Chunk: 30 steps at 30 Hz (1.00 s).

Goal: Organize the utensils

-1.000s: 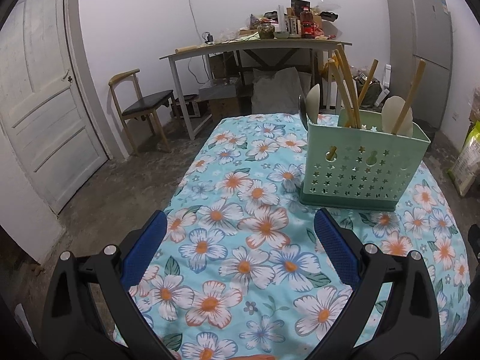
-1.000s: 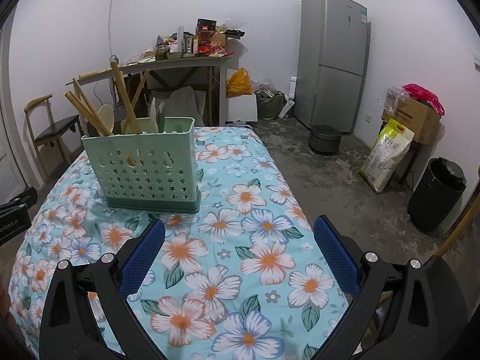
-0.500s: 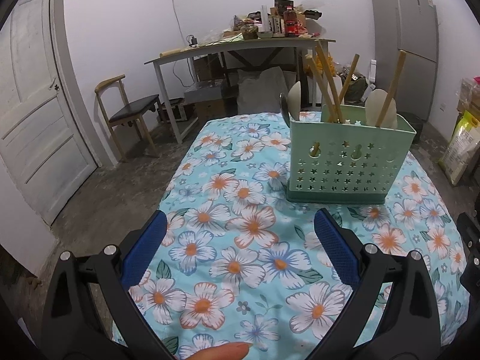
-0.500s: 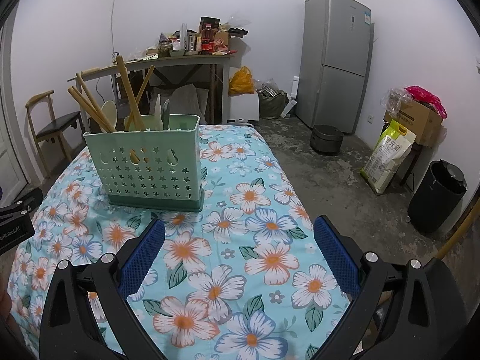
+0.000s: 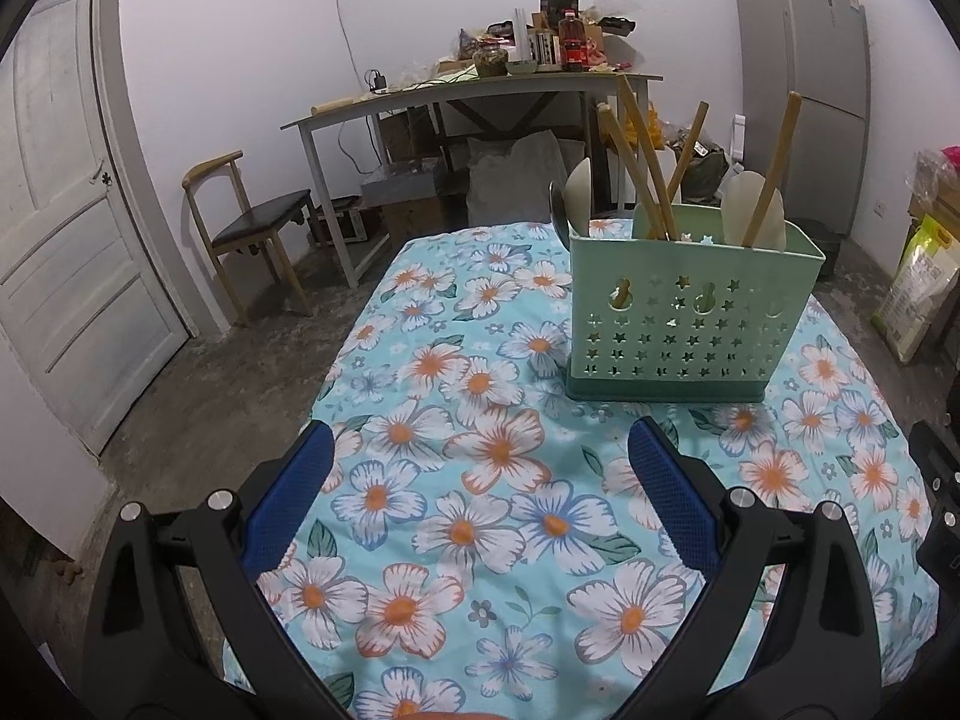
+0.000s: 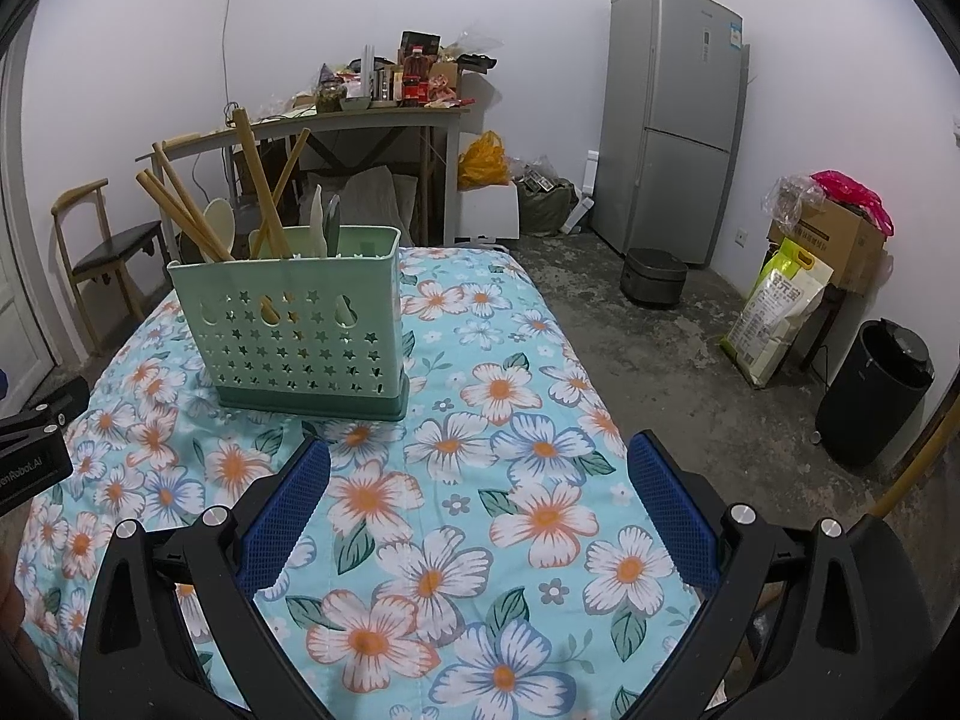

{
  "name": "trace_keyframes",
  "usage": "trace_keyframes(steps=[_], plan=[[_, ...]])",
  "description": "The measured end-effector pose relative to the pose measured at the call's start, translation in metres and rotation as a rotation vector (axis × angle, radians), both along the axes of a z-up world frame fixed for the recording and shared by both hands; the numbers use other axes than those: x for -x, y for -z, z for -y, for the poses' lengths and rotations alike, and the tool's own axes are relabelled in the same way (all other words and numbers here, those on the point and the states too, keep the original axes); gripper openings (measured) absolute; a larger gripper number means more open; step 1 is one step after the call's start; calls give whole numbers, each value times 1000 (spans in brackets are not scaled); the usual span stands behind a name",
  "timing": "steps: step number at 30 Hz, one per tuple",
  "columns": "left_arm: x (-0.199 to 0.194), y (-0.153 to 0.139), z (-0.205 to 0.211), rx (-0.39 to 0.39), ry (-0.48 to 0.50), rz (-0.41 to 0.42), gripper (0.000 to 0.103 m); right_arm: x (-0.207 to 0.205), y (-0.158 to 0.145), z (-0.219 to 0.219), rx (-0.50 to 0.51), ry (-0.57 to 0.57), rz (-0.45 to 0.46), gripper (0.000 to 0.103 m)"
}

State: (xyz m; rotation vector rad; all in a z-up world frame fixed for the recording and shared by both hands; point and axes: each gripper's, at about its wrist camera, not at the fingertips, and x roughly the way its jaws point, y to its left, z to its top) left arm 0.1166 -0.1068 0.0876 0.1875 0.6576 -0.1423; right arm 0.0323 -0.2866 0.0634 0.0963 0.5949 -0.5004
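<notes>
A mint green utensil holder (image 5: 684,312) with star-shaped holes stands upright on the floral tablecloth (image 5: 480,480); it also shows in the right wrist view (image 6: 300,330). Wooden chopsticks (image 5: 636,168), pale spoons (image 5: 750,210) and a dark utensil stick out of it. My left gripper (image 5: 480,492) is open and empty, hovering over the cloth in front of the holder. My right gripper (image 6: 477,498) is open and empty, to the right front of the holder. No loose utensils show on the cloth.
A cluttered desk (image 5: 480,90), a wooden chair (image 5: 252,228) and a white door (image 5: 60,210) stand behind the table. A grey fridge (image 6: 678,120), a black bin (image 6: 876,396), a rice sack (image 6: 774,312) and boxes stand on the right. The table edge drops to a concrete floor.
Both grippers have drawn back a little from the holder and stayed open. The left view has swung slightly, so the holder sits more to the right and lower.
</notes>
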Motion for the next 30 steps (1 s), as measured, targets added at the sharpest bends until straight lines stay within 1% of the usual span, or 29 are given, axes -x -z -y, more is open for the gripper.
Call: trace_keyframes(steps=[30], plan=[[-2,1,-2,-2,-4,2,95,1,1,2,-1,-1,-3,97]])
